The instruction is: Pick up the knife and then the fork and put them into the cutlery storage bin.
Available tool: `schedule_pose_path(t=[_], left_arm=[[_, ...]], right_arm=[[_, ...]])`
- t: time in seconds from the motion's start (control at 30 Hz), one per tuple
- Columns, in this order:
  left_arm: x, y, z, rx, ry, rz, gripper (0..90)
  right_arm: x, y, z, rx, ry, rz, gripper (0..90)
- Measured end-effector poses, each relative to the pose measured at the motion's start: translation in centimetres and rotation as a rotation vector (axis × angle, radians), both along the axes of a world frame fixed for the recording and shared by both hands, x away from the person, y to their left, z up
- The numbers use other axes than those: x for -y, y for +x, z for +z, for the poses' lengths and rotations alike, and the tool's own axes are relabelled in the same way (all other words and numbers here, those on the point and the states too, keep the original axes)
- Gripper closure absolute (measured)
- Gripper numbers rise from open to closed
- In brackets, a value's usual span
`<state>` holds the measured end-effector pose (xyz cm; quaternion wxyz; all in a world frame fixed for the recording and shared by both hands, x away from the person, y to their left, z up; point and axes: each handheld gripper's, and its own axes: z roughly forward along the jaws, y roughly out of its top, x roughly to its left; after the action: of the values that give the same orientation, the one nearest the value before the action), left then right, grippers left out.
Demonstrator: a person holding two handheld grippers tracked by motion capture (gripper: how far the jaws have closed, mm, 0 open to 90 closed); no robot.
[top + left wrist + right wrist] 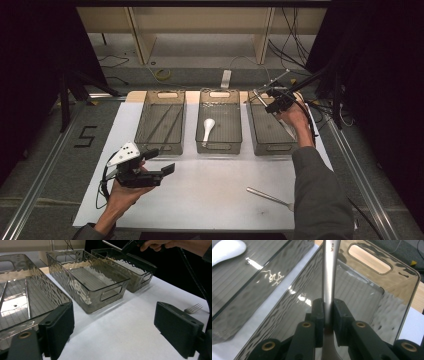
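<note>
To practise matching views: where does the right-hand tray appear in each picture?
High view: right-hand tray, rightmost of three, under the right tongs.
Left gripper view: farthest tray, top centre.
Right gripper view: beneath the tongs gripping a metal utensil, its handle cutout top right.
Shared landmark: the middle tray beside it.

Lab: black curtains, aluminium framing

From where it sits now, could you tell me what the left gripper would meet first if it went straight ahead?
Probably the near wall of the middle smoked clear plastic bin. The left gripper has its fingers open over bare white paper, though depth is hard to judge.
</note>
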<state>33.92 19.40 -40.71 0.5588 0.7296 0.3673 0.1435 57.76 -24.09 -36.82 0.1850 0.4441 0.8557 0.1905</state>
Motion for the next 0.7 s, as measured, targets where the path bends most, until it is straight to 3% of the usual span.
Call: schedule_pose_path(t=[0.3,0.4,0.7], left_arm=[[-0.1,-0.1,0.0,0.002,-0.002,0.001,16.0],[-0.1,-0.1,0.0,0.001,-0.002,0.002,16.0],[-0.1,-0.1,0.0,-0.001,-0.004,0.003,16.0]], right_arm=[[-0.2,0.5,-1.1,-0.014,-0.032,-0.045,78.5],[-0.1,0.5,-0.8,-0.002,0.008,-0.059,67.2],[0.3,-1.6,1.5,0.016,0.057,-0.015,48.6]])
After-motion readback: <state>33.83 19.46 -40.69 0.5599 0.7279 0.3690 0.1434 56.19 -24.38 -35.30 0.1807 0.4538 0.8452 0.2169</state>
